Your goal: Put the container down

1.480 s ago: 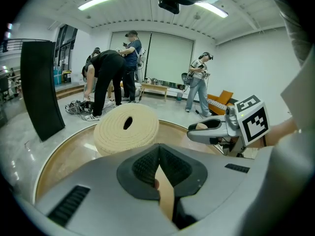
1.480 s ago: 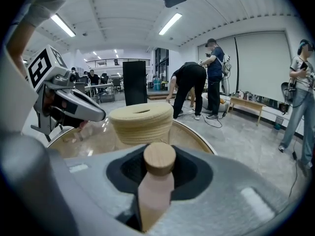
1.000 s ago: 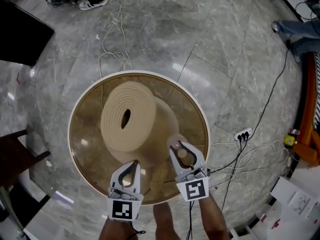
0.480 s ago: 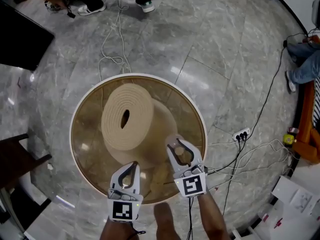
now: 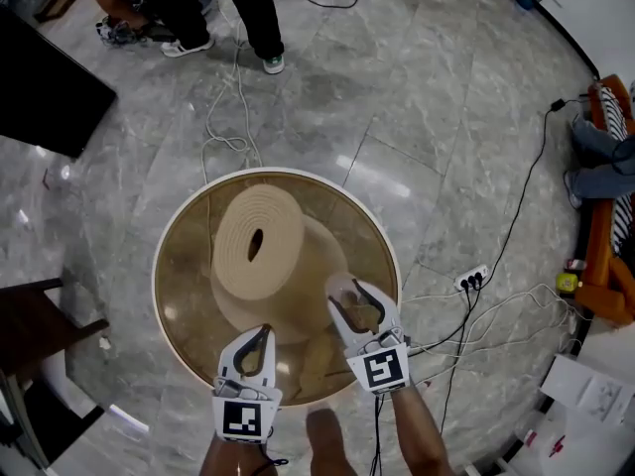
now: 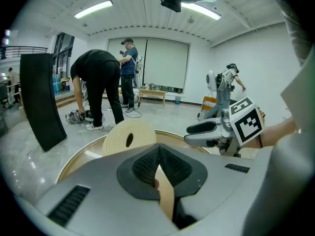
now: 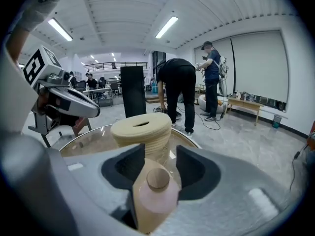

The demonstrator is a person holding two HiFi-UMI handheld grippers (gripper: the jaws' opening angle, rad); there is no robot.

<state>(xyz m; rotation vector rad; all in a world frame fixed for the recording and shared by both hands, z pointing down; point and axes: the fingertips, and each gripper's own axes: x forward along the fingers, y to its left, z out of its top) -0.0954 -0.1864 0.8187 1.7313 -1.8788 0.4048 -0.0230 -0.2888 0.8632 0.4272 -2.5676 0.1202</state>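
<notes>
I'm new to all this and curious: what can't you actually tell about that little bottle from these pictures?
- Base of the container: the body of the right gripper covers it in the right gripper view, so whether it rests on the glass table is unclear.
- Its sides: in the head view that gripper, jaws opening around the container, hides most of it.
- Its contents: not visible in either view.
</notes>
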